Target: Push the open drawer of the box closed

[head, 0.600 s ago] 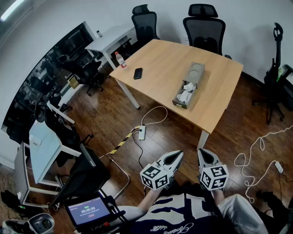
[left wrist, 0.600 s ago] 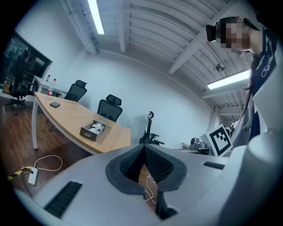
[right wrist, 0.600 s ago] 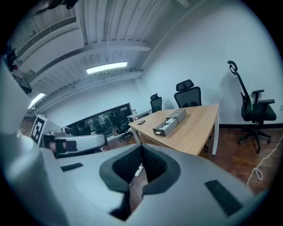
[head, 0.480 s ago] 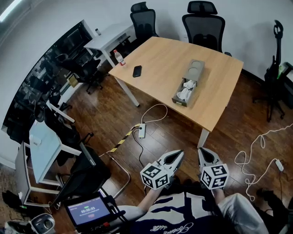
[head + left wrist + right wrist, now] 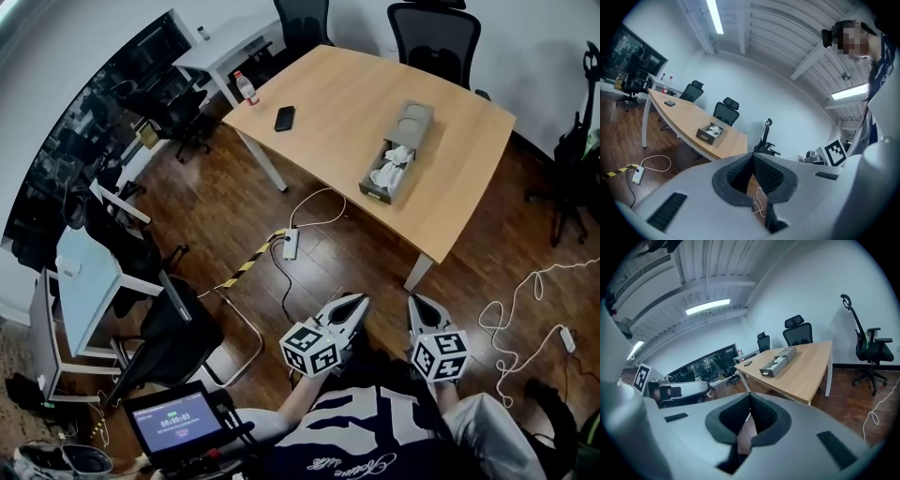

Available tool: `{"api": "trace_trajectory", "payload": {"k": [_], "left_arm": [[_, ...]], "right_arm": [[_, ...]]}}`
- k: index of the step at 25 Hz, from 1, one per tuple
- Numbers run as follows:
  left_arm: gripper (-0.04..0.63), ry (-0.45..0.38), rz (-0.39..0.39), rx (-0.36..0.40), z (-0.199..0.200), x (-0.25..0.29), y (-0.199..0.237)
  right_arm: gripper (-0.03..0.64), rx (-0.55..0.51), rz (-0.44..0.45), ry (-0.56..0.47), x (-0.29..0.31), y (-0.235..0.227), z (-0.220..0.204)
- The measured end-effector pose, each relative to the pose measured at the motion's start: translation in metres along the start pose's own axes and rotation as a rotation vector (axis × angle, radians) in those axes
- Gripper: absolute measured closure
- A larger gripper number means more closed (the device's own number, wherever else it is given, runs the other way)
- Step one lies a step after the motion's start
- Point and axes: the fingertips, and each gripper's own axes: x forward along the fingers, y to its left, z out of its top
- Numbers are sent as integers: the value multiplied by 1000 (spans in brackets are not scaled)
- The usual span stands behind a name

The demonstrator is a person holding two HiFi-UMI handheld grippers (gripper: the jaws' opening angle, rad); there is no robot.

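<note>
Head view: left claw and right claw both pressed together, tips meeting, nothing between them. Both are low, well apart from worktop. Box on worktop – drawer open toward worktop's near edge.

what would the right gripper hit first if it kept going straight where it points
Probably the wooden table, at its near edge or leg, only floor between it and the right gripper. The box sits farther back; depth is unclear.
</note>
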Motion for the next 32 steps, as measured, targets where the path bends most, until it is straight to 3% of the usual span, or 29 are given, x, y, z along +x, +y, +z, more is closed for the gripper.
{"api": "trace_trajectory", "payload": {"k": [10,25,32], "left_arm": [[594,59,-95,-22,23,55,38],[594,123,-176,71,120,99,187],[594,245,-254,98,113,139,237]], "right_arm": [[618,45,-90,12,46,-33,24],[618,83,-187,-91,183,-19,117],[618,121,-312,-95,216,-44,125]]}}
